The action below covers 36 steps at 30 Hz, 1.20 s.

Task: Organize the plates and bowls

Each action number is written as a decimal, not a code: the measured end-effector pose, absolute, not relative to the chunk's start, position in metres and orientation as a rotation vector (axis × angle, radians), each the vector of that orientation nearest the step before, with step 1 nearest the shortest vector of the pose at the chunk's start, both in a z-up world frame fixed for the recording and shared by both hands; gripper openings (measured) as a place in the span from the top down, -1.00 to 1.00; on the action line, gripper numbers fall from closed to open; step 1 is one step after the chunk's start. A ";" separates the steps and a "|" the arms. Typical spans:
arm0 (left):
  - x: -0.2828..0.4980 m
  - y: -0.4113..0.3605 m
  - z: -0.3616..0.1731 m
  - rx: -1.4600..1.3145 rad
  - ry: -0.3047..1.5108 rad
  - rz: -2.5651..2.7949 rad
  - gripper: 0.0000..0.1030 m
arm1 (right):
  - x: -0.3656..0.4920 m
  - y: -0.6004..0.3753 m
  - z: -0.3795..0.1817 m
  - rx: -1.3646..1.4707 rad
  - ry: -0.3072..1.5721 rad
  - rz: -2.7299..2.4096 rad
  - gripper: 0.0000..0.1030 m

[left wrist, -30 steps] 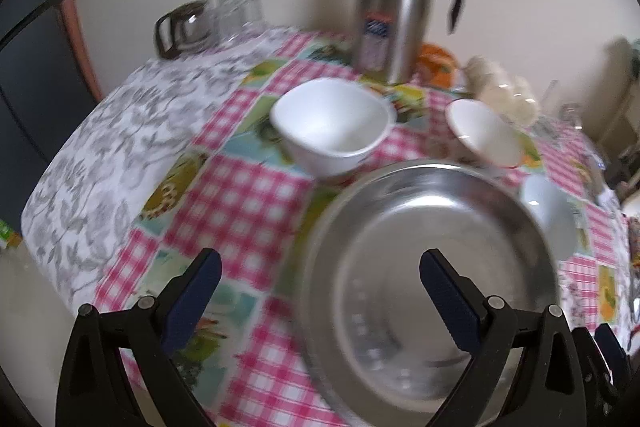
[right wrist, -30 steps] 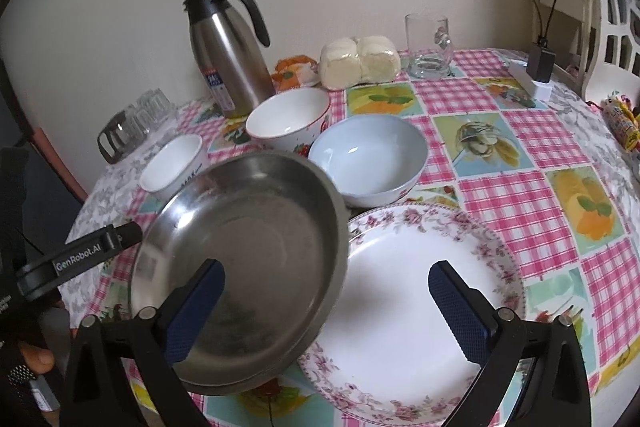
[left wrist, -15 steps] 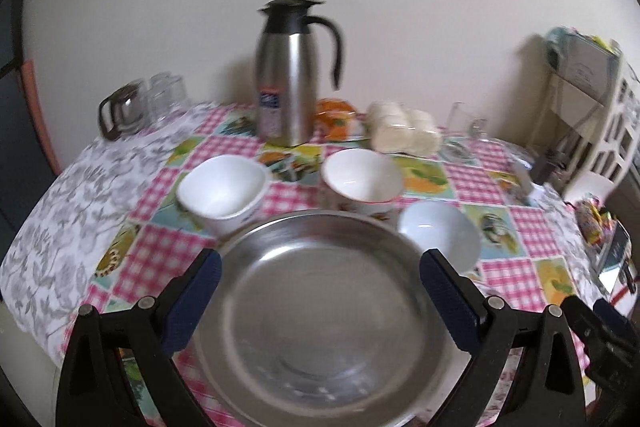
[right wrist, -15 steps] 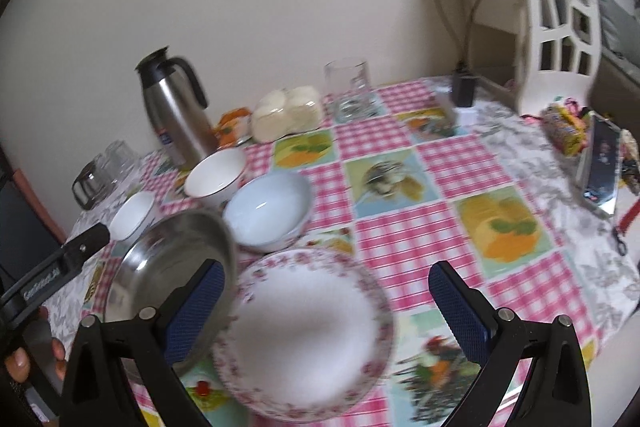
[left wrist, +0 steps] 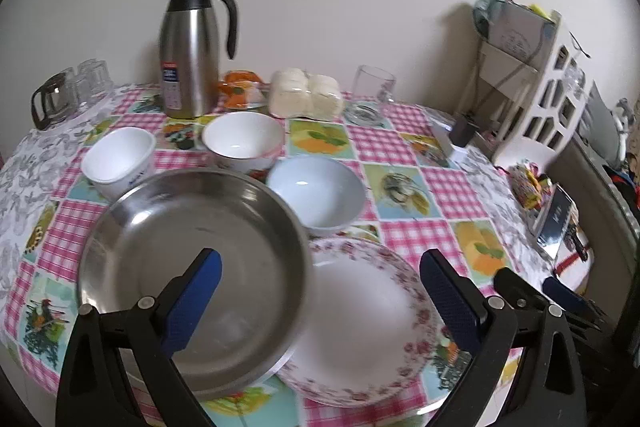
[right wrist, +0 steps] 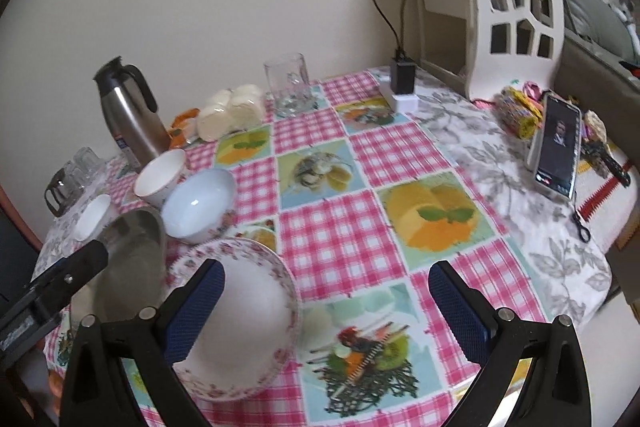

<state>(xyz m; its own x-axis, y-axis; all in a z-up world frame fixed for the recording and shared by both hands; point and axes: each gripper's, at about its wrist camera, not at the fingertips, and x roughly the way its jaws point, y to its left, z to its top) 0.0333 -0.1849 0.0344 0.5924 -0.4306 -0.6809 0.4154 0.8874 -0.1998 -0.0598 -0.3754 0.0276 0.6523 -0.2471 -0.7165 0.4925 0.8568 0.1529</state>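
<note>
Item 1: shallow round stainless-steel pan, resting on the checked pink fruit-print tablecloth, its right rim overlapping the left edge of item 2.
Item 2: flat white plate with pink rose border, on the near table edge, just beside and partly under the pan.
Item 3: pale blue-white bowl, just behind the plate.
Item 4: white bowl with floral band, behind the pan, beside item 3.
Item 5: small white bowl with blue marking, at the left, apart from the others.

Tongs: left gripper spread wide, holding nothing, above pan and plate; right gripper likewise spread and empty, beside the plate.

Progress, as judged: early. Pan and plate lie side by side, not squarely stacked; all three bowls stand singly, none nested. Stacking the plates and nesting the bowls remain.
</note>
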 end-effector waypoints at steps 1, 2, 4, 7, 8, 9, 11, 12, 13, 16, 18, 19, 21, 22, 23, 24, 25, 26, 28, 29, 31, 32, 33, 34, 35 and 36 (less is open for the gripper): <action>0.030 -0.188 0.034 -0.019 0.794 -0.497 -0.95 | -0.061 -0.378 0.026 0.359 0.758 -0.437 -1.00; 0.026 -0.191 0.034 -0.029 0.783 -0.508 -0.96 | -0.063 -0.382 0.023 0.372 0.768 -0.448 -1.00; 0.022 -0.195 0.033 -0.049 0.780 -0.536 -0.97 | -0.065 -0.388 0.020 0.388 0.778 -0.460 -1.00; 0.019 -0.205 0.027 -0.048 0.827 -0.572 -0.97 | -0.070 -0.396 0.017 0.410 0.784 -0.467 -1.00; 0.017 -0.208 0.025 -0.040 0.835 -0.577 -0.97 | -0.070 -0.397 0.017 0.414 0.785 -0.467 -1.00; 0.015 -0.210 0.024 -0.029 0.839 -0.578 -0.97 | -0.071 -0.399 0.016 0.419 0.787 -0.469 -1.00; 0.010 -0.215 0.021 0.002 0.863 -0.566 -0.97 | -0.072 -0.402 0.013 0.429 0.795 -0.470 -1.00; 0.008 -0.217 0.020 0.010 0.869 -0.562 -0.97 | -0.071 -0.402 0.011 0.433 0.802 -0.471 -1.00; 0.005 -0.219 0.019 0.020 0.875 -0.557 -0.97 | -0.071 -0.403 0.009 0.436 0.807 -0.472 -1.00; 0.001 -0.222 0.015 0.035 0.894 -0.554 -0.97 | -0.069 -0.406 0.001 0.459 0.841 -0.478 -1.00; 0.000 -0.224 0.011 0.039 0.919 -0.547 -0.97 | -0.070 -0.409 -0.002 0.472 0.849 -0.482 -1.00; -0.001 -0.224 0.009 0.034 0.934 -0.548 -0.97 | -0.071 -0.409 -0.003 0.475 0.850 -0.483 -1.00; -0.002 -0.224 0.007 0.024 0.951 -0.550 -0.97 | -0.071 -0.410 -0.004 0.479 0.852 -0.486 -1.00; -0.004 -0.225 0.006 0.031 0.954 -0.550 -0.97 | -0.071 -0.410 -0.004 0.480 0.855 -0.489 -1.00; -0.005 -0.226 0.006 0.039 0.956 -0.549 -0.97 | -0.071 -0.410 -0.005 0.481 0.860 -0.493 -1.00; -0.006 -0.228 0.006 0.048 0.960 -0.547 -0.97 | -0.070 -0.410 -0.005 0.484 0.863 -0.494 -1.00; -0.007 -0.228 0.005 0.049 0.967 -0.547 -0.97 | -0.069 -0.410 -0.006 0.490 0.864 -0.489 -1.00; -0.007 -0.228 0.002 0.042 0.985 -0.546 -0.97 | -0.069 -0.410 -0.007 0.495 0.863 -0.484 -1.00; -0.005 -0.228 -0.003 0.033 1.014 -0.541 -0.97 | -0.067 -0.410 -0.010 0.513 0.866 -0.466 -1.00; -0.004 -0.227 -0.006 0.029 1.027 -0.534 -0.97 | -0.065 -0.409 -0.012 0.520 0.871 -0.460 -1.00; -0.002 -0.224 -0.011 0.020 1.050 -0.516 -0.97 | -0.063 -0.407 -0.016 0.520 0.881 -0.456 -1.00; -0.001 -0.223 -0.013 0.012 1.061 -0.506 -0.97 | -0.060 -0.406 -0.019 0.522 0.890 -0.450 -1.00; 0.000 -0.221 -0.015 0.002 1.071 -0.497 -0.97 | -0.060 -0.406 -0.021 0.526 0.895 -0.447 -1.00; 0.001 -0.219 -0.016 -0.005 1.080 -0.491 -0.96 | -0.058 -0.405 -0.023 0.532 0.899 -0.444 -0.98; 0.001 -0.218 -0.017 -0.007 1.083 -0.488 -0.96 | -0.058 -0.405 -0.025 0.541 0.904 -0.440 -0.96; 0.002 -0.216 -0.018 -0.007 1.089 -0.479 -0.96 | -0.056 -0.404 -0.027 0.554 0.906 -0.428 -0.86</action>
